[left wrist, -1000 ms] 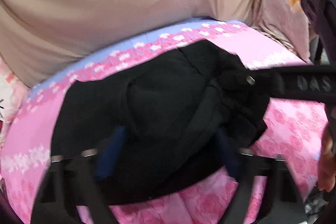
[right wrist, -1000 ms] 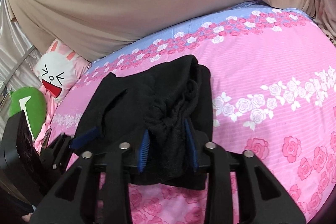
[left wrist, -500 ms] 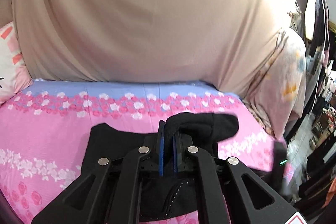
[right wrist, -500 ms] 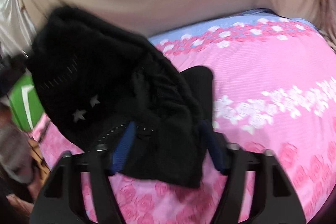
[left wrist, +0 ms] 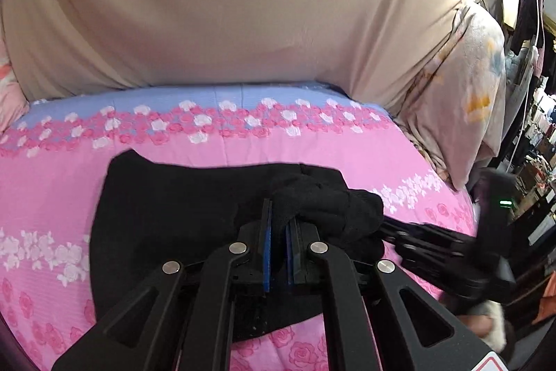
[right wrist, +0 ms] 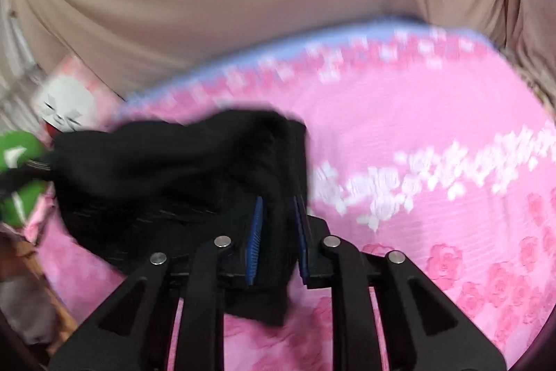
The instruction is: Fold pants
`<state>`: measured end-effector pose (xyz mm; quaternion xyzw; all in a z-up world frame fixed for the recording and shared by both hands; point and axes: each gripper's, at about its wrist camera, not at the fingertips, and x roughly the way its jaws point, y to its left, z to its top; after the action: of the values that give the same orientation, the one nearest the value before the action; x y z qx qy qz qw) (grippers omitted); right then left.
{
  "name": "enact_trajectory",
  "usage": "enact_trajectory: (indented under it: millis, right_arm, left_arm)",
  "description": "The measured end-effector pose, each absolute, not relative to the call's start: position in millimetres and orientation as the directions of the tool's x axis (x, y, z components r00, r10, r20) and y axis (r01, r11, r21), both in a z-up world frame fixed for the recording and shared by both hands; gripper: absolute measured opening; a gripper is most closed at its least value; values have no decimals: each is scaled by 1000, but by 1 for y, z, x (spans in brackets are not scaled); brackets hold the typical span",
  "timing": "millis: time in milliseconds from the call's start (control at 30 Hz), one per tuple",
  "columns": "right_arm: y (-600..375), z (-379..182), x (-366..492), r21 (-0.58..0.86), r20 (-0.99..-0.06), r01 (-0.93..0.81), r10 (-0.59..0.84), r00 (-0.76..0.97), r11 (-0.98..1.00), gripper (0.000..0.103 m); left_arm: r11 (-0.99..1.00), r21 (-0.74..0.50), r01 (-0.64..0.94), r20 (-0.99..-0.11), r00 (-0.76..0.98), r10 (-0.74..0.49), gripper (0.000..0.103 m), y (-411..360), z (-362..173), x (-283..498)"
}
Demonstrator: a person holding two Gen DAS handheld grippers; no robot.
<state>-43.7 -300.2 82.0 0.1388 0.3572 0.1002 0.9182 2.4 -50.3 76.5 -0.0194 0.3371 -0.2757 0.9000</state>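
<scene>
The black pants (left wrist: 173, 207) lie bunched on a pink rose-print bed sheet (left wrist: 243, 148). My left gripper (left wrist: 278, 214) is shut on a thick fold of the pants, with the cloth pinched between its blue pads. My right gripper (right wrist: 278, 202) is shut on another fold of the pants (right wrist: 173, 159), which hangs between its blue pads and drapes down over its base. The right gripper also shows in the left wrist view (left wrist: 451, 242) at the right, blurred. The right wrist view is motion-blurred.
A beige sheet (left wrist: 243, 6) covers the wall behind the bed. A floral pillow (left wrist: 462, 93) stands at the bed's right end. A white cartoon pillow (right wrist: 66, 106) and a green plush (right wrist: 17, 176) sit at the left end. A cluttered room lies beyond the right edge.
Both grippers went from open around the pants to shut on folds of them. The pants were lifted and swung over; they now lie lower and flatter on the sheet.
</scene>
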Motion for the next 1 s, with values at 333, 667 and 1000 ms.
enact_trajectory:
  millis: [333,667,1000]
  right_arm:
    - [-260,74,64,367,-668,-186,398,629,911,15]
    - [-311,61,13,537,-618,-131,494,611,833,46]
    - [-330,72,-27,589,-579,-71,482,658,805,67]
  left_arm:
    - [861,-207,464,-545,676,-495,4,-29,112,10]
    - [764,-308,567,-576,528,-624,52,-3,79,-13]
    - [873,-305,381,-567,663,-488,72,69,75,-22]
